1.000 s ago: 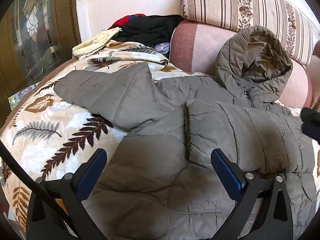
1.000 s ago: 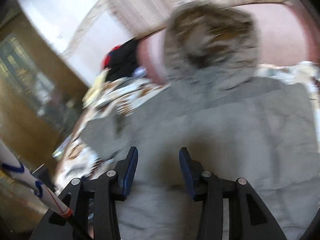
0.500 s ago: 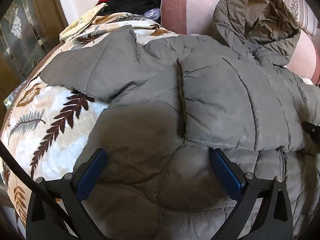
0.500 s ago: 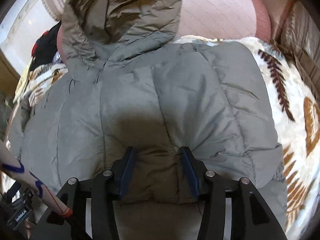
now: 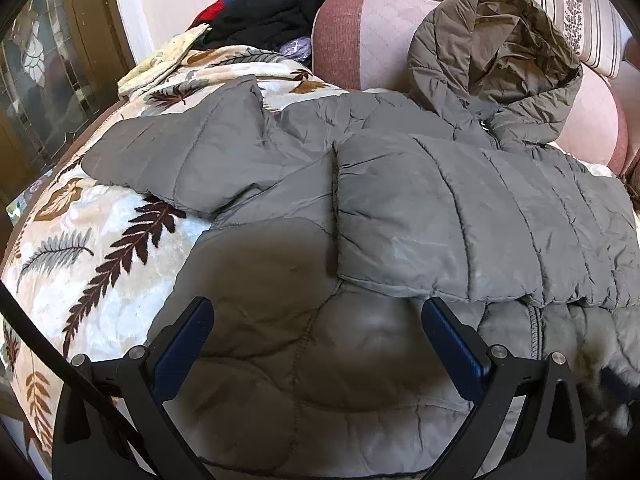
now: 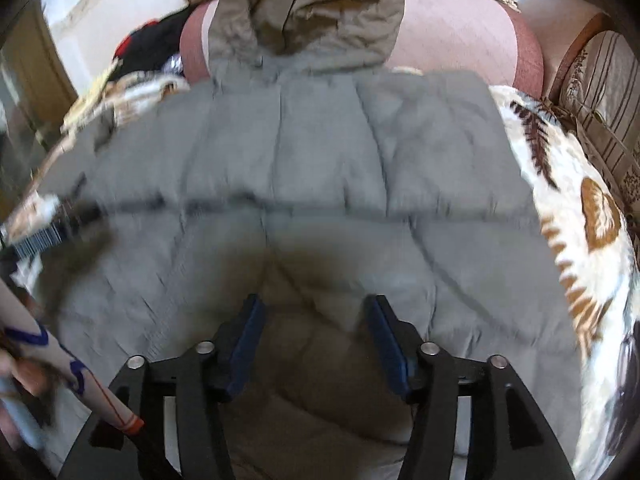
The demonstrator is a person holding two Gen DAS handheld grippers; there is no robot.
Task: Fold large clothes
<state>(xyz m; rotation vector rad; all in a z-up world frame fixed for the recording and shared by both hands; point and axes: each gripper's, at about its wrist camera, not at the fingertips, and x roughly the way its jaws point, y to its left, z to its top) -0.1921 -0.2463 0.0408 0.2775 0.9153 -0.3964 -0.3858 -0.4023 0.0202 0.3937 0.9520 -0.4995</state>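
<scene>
A grey hooded puffer jacket [image 5: 400, 216] lies spread on a leaf-print blanket [image 5: 100, 248] over a sofa, its hood [image 5: 504, 56] propped against the pink back cushion [image 5: 368, 40] far ahead of both sets of jaws. The folding looks only begun: one sleeve [image 5: 460, 224] is laid across the chest, just ahead of the left gripper [image 5: 318, 344], while the other sleeve [image 5: 172, 160] sticks out ahead and to that gripper's left, and the hem has yet to be brought up. The left jaws stand wide and empty above the lower body panel. The right gripper [image 6: 316, 344] has just been opening its jaws; they stand moderately apart over the jacket's lower front with nothing pinched. Only the left view shows the unfolded sleeve and a dark clothes pile [image 5: 264, 16]; the right view, blurred, alone shows the blanket on the jacket's far side and a striped cushion [image 6: 600, 92].
</scene>
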